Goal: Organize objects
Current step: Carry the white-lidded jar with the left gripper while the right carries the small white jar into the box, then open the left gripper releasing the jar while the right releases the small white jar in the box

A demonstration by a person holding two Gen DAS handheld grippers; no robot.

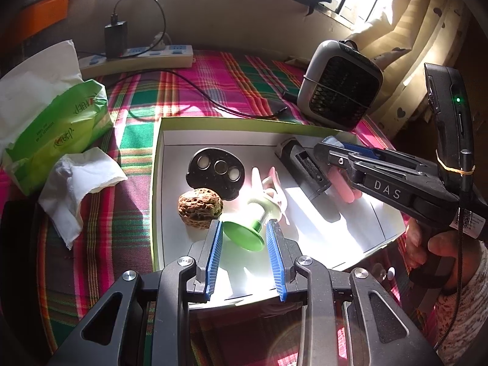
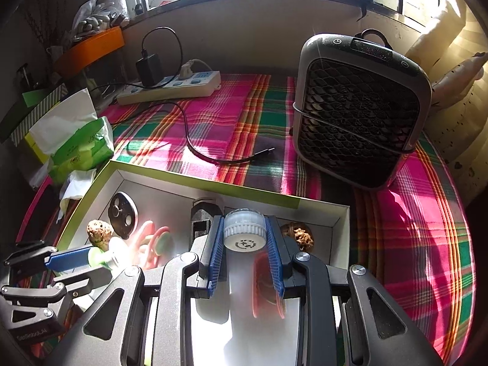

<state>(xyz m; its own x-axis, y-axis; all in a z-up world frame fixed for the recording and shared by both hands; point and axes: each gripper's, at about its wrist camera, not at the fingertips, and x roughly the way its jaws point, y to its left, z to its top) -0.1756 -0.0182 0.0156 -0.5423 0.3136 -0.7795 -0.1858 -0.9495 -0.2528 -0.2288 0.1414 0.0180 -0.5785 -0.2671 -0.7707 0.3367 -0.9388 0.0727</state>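
Right gripper [image 2: 245, 241] clamped on white ribbed jar [image 2: 244, 233], light, rigid, slick; hold ribbing. Left gripper [image 1: 244, 233] jaws apart around green suction cup [image 1: 244, 233], box [image 1: 213, 128] at 12 o'clock.

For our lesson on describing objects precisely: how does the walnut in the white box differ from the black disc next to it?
The walnut is brown, rounded and wrinkled, while the black disc is dark, flat and smooth, with three round insets. The walnut bulges up from the floor of the box, and the disc lies low. The disc is the wider of the two. Both rest inside the white box, near its left wall.
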